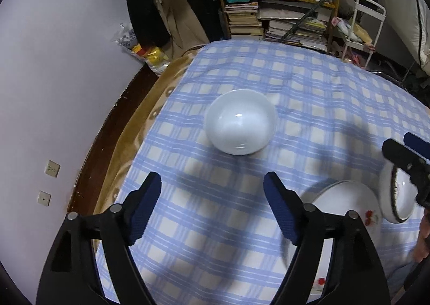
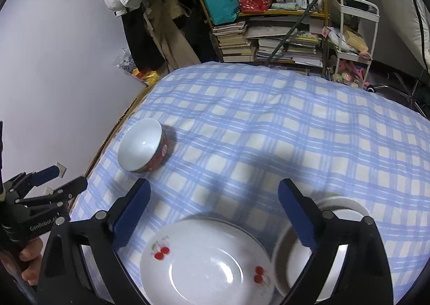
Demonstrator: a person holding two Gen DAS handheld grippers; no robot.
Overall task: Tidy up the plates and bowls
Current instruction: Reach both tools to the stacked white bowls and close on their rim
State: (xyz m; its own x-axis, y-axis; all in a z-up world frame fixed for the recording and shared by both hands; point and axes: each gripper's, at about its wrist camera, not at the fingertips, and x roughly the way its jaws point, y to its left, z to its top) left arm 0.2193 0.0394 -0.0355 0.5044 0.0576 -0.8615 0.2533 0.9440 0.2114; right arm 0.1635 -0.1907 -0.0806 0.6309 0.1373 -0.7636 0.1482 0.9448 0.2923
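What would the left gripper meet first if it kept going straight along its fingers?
Probably the blue-and-white checked cloth, just short of the white bowl; the left gripper is open and empty, though depth is unclear.

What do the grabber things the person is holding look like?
Both the left gripper and the right gripper are black plastic, with wide curved arms, round silver pins at the joints, and ridged dark blue pads lining the jaws. One body carries small white lettering.

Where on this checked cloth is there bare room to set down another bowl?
The far half of the checked cloth is bare, from the red-sided bowl across to the right edge. The near side is crowded: the cherry plate sits beside the stacked white dishes.
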